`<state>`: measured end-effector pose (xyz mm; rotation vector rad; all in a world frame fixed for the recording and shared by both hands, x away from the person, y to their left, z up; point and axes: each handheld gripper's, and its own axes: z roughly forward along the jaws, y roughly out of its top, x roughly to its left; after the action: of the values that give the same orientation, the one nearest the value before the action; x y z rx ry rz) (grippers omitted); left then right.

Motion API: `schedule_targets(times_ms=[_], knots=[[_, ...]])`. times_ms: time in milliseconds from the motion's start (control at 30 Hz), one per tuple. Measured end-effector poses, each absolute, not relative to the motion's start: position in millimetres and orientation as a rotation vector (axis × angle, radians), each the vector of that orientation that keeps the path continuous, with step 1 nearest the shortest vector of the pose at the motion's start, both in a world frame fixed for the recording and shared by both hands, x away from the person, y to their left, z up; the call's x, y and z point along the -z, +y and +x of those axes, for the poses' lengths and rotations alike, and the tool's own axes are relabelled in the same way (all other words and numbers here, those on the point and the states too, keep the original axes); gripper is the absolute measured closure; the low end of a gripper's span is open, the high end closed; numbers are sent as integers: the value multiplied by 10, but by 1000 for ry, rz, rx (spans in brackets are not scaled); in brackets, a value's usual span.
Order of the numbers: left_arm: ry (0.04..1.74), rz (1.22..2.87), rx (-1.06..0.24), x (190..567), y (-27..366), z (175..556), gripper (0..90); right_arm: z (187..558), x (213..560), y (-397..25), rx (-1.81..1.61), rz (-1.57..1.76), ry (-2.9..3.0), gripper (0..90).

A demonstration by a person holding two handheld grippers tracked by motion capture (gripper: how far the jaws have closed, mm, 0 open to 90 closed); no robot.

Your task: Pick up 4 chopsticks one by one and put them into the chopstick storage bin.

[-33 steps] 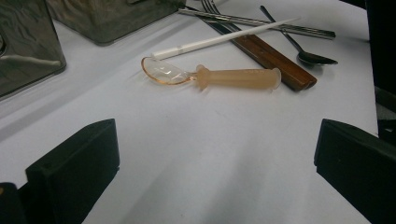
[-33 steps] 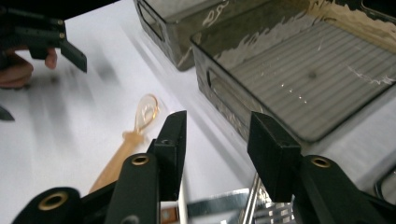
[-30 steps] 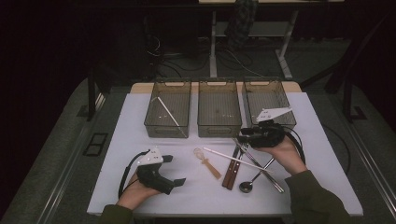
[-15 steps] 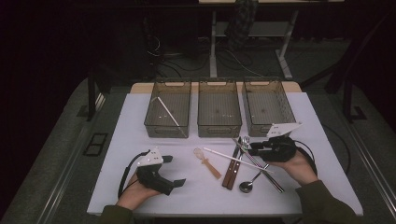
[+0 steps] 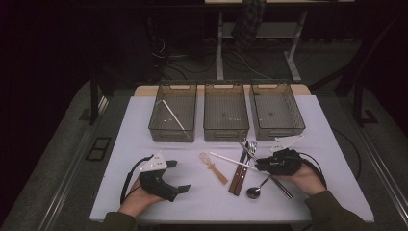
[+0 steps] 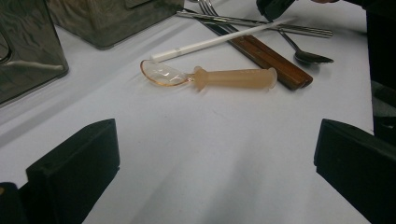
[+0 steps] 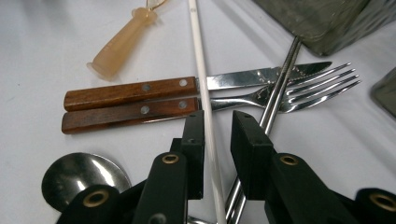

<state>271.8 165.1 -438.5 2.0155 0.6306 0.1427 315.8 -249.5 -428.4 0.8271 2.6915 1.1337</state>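
**A:** What's hard to make out? The right gripper (image 7: pixel 217 140) straddles the white chopstick (image 7: pixel 201 88), but its near end drops off the bottom edge of the right gripper view, and the gripper's body covers part of the metal spoon (image 7: pixel 84 179).

**B:** Jaws?

**A:** Narrowly parted, one either side of the stick; whether they touch it, I can't tell. It's a thin, plain white rod lying across the wooden-handled knife (image 7: pixel 130 92) and fork (image 7: pixel 135 113), beside the metal chopsticks (image 7: pixel 279 79).

**B:** The other one?

**A:** The left gripper (image 5: pixel 180 178) sits well left of the white chopstick, jaws spread wide, holding nothing, facing the translucent orange spoon (image 6: pixel 210 77).
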Motion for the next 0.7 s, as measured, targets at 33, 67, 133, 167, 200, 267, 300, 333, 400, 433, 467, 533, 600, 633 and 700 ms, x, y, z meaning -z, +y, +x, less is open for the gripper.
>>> schedule_targets(times_ms=[33, 67, 133, 167, 200, 267, 300, 333, 400, 433, 467, 533, 600, 633, 700], knots=[[629, 2018, -141, 4387, 1648, 2720, 0, 3160, 4288, -2493, -1131, 829, 2692, 752], [627, 2020, -140, 4389, 1646, 2721, 0, 3162, 4295, -2489, -1134, 827, 2693, 752], [625, 2022, -139, 4390, 1646, 2721, 0, 3165, 4304, -2480, -1137, 820, 2698, 752], [625, 2021, -137, 4391, 1645, 2721, 0, 3167, 4312, -2470, -1132, 816, 2700, 752], [627, 2021, -135, 4392, 1643, 2721, 0, 3168, 4316, -2464, -1130, 816, 2705, 752], [627, 2023, -135, 4393, 1641, 2720, 0, 3175, 4336, -2442, -1121, 811, 2715, 752], [627, 2023, -134, 4393, 1639, 2720, 0, 3180, 4346, -2432, -1120, 803, 2718, 752], [625, 2024, -134, 4393, 1638, 2720, 0, 3184, 4352, -2427, -1114, 800, 2720, 751], [625, 2025, -133, 4395, 1636, 2720, 0, 3198, 4370, -2414, -1101, 794, 2727, 752], [625, 2024, -131, 4395, 1635, 2721, 0, 3202, 4378, -2411, -1108, 797, 2728, 752], [624, 2023, -130, 4395, 1634, 2722, 0, 3207, 4385, -2408, -1110, 796, 2731, 752], [623, 2023, -129, 4394, 1632, 2721, 0, 3212, 4398, -2397, -1097, 790, 2735, 756], [622, 2023, -129, 4395, 1631, 2721, 0, 3221, 4413, -2390, -1091, 788, 2741, 756], [622, 2023, -129, 4395, 1631, 2721, 0, 3225, 4420, -2387, -1091, 785, 2745, 756], [623, 2023, -128, 4396, 1631, 2722, 0, 3230, 4430, -2380, -1084, 781, 2747, 761]])
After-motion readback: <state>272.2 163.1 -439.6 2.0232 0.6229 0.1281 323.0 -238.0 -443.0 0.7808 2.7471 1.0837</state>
